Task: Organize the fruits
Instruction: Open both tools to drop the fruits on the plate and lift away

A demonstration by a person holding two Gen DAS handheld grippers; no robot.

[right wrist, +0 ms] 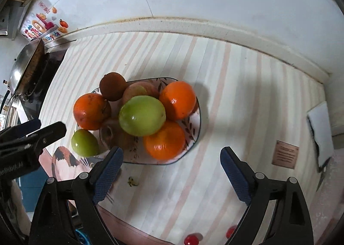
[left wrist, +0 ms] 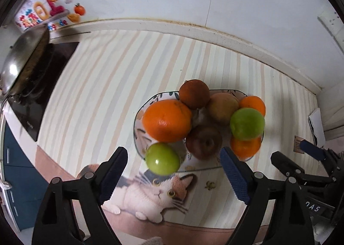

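- A striped mat (left wrist: pixel 111 77) with a cat picture (left wrist: pixel 154 193) covers the bench.
- A steel wok (left wrist: pixel 23 62) sits tilted on the black stove (left wrist: pixel 43 94).
- 2 small red items (right wrist: pixel 191 239) lie near the mat's edge.

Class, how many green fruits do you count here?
2. One green fruit sits high on the pile in the plate; the other lies at the plate's near-left edge. More could be hidden underneath.

Right gripper (right wrist: pixel 172 165) jaws wide, nothing btwn, above striped mat (right wrist: pixel 236 98). Plate (right wrist: pixel 196 129) at 12 o'clock from it, piled w/ fruit: big green apple (right wrist: pixel 142 116) on top at ctr, oranges at 2 (right wrist: pixel 178 100), 5 (right wrist: pixel 164 140) & 9 (right wrist: pixel 91 111), brown fruit (right wrist: pixel 112 86) at 11, small green apple (right wrist: pixel 84 143) at 8 on rim. Left gripper (right wrist: pixel 34 132) at 9, frame edge. Wok (right wrist: pixel 23 71) at 10.
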